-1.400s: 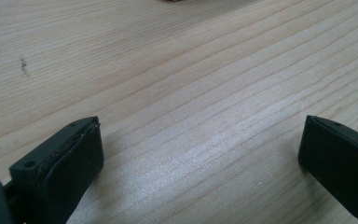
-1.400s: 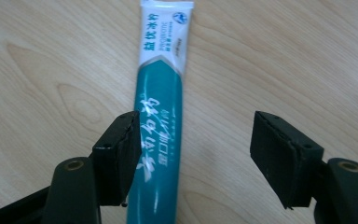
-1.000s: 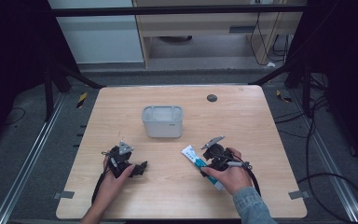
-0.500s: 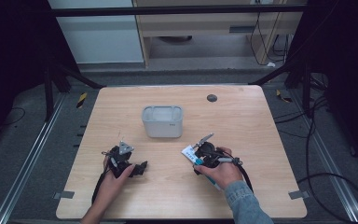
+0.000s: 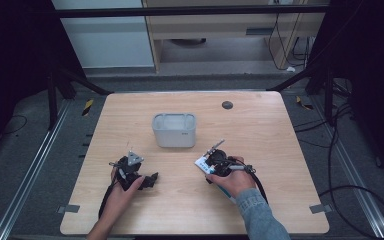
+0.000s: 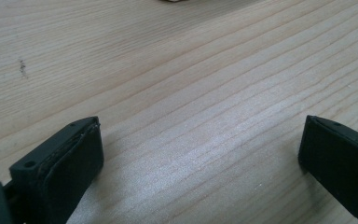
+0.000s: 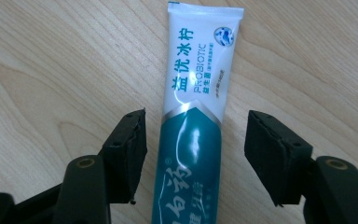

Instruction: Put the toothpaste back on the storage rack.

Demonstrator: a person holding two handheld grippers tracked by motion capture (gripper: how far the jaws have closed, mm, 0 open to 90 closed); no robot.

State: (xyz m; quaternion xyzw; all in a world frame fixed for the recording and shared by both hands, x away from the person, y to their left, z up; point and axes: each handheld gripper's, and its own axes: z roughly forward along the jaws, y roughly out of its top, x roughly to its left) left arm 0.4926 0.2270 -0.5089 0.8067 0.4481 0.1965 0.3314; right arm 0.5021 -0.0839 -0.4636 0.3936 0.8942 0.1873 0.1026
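Note:
A white and teal toothpaste tube lies flat on the wooden table, with its white crimped end pointing away from the hand. My right gripper straddles the tube's middle, one jaw on each side. The jaws have just been closing, but a strip of table still shows between each pad and the tube, so it is open. In the high view that gripper sits right of centre near the front. My left gripper rests low over bare wood, open and holding nothing; from above it is at the front left.
A grey rectangular container stands at the table's middle, behind both hands. A small dark round disc lies near the far edge. Cables trail from both grippers toward the front edge of the table.
My right gripper has moved left and slightly down onto the tube, and now covers most of it. The left hand has kept still.

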